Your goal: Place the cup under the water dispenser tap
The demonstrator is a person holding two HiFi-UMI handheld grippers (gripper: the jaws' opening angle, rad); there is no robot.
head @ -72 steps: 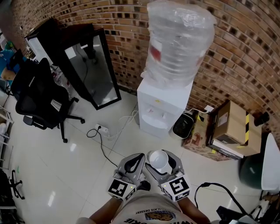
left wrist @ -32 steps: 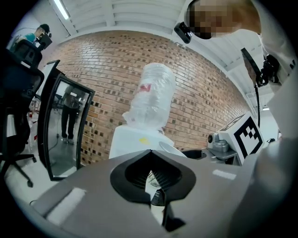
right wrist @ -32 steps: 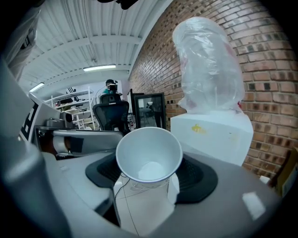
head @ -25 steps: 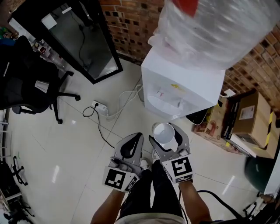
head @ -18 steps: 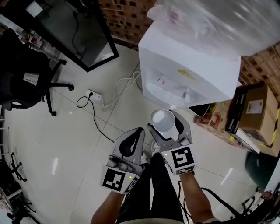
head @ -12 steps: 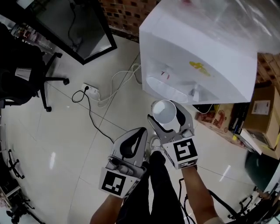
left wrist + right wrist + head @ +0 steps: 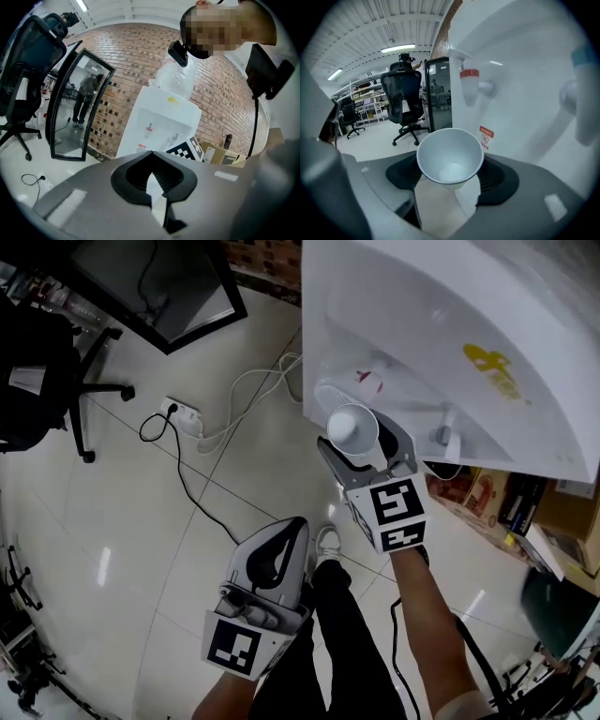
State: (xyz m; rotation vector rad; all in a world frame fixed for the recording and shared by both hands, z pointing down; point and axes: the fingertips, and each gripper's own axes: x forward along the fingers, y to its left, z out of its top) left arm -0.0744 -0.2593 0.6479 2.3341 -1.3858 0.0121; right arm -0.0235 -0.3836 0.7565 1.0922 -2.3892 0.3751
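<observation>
A white paper cup (image 7: 352, 427) sits upright between the jaws of my right gripper (image 7: 357, 434), which is shut on it. The cup (image 7: 450, 157) is empty. It is held just in front of the white water dispenser (image 7: 450, 324), below and a little right of the red tap (image 7: 469, 84); a blue tap (image 7: 582, 89) is further right. In the head view the red tap (image 7: 366, 382) lies just beyond the cup's rim. My left gripper (image 7: 299, 522) hangs lower and to the left, shut on nothing, its tips (image 7: 151, 152) meeting.
A power strip with white and black cables (image 7: 180, 412) lies on the tiled floor to the left. A black office chair (image 7: 42, 352) and a glass-door cabinet (image 7: 173, 282) stand far left. Cardboard boxes (image 7: 492, 502) sit right of the dispenser. The person's shoe (image 7: 326, 542) is below.
The right gripper has carried the cup forward and down, close to the dispenser's tap recess. The left gripper has dropped lower and stayed shut. The dispenser now fills more of the view.
</observation>
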